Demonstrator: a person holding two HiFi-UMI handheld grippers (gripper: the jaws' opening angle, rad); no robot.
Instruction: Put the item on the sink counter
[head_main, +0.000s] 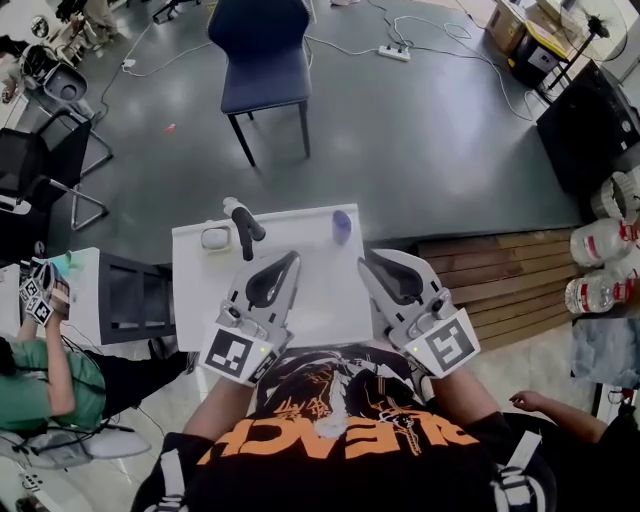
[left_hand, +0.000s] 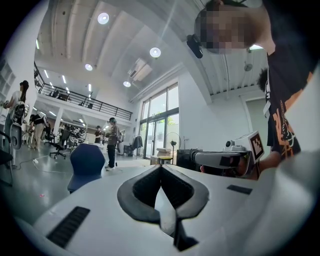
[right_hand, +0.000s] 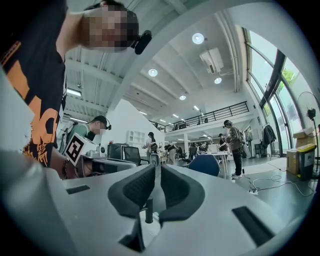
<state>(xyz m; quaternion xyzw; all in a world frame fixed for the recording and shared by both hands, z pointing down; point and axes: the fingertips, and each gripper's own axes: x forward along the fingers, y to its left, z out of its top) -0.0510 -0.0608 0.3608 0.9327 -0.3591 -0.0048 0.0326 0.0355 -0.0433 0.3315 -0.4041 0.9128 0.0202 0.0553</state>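
Observation:
The white sink counter (head_main: 320, 290) lies below me, with a black faucet (head_main: 243, 226) at its far left. Beside the faucet rests a small white item (head_main: 215, 238), and a purple item (head_main: 342, 226) stands at the far edge. Both grippers hover side by side above the counter's near half, pointing level and away from me. My left gripper (head_main: 294, 257) (left_hand: 160, 167) is shut, tips touching, nothing in it. On my right gripper (head_main: 366, 259) (right_hand: 156, 169) a thin slit shows between the pads, with nothing between them. Neither gripper touches an item.
A blue chair (head_main: 262, 60) stands on the grey floor beyond the counter. A dark open cabinet (head_main: 130, 295) adjoins the counter's left side, where a person in green (head_main: 40, 375) sits. Wooden boards (head_main: 490, 275) and water bottles (head_main: 600, 260) lie to the right.

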